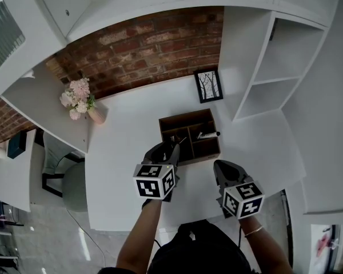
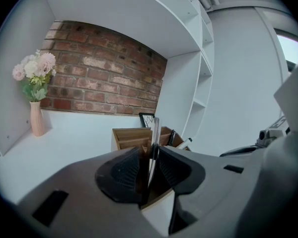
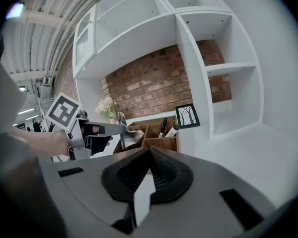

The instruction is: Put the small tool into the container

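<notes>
- Left gripper [image 2: 151, 151]: jaws pressed together on a thin flat silver metal tool [image 2: 153, 135]. The tool stands upright between the dark ribbed pads [image 2: 124, 171] and rises above the jaw tips.
- From the right gripper view, the same tool [image 3: 121, 122] points up out of the left gripper [image 3: 92, 129].
- In the head view, the left gripper [image 1: 170, 151] sits at the near left edge of the brown wooden container with compartments [image 1: 170, 124]. The tool is at that edge, held and not yet released. Whether its tip is inside a compartment cannot be told.
- Right gripper [image 3: 150, 151]: jaws closed tip to tip, nothing between them. In the head view it [image 1: 222, 168] is over the white desk [image 1: 120, 153], near and to the right of the container, apart from it.
- Container contents: a black marker with a white barrel [image 1: 208, 135] lies in a right compartment. The right gripper view shows two pens leaning there [image 3: 163, 127].
- Far of the container, a black-framed picture of bare trees [image 1: 208, 85] leans against the red brick wall [image 1: 143, 47].
- Far left on the desk stands a pink vase of pale flowers [image 1: 80, 101].
- White shelf unit [image 1: 277, 67] at far right.
</notes>
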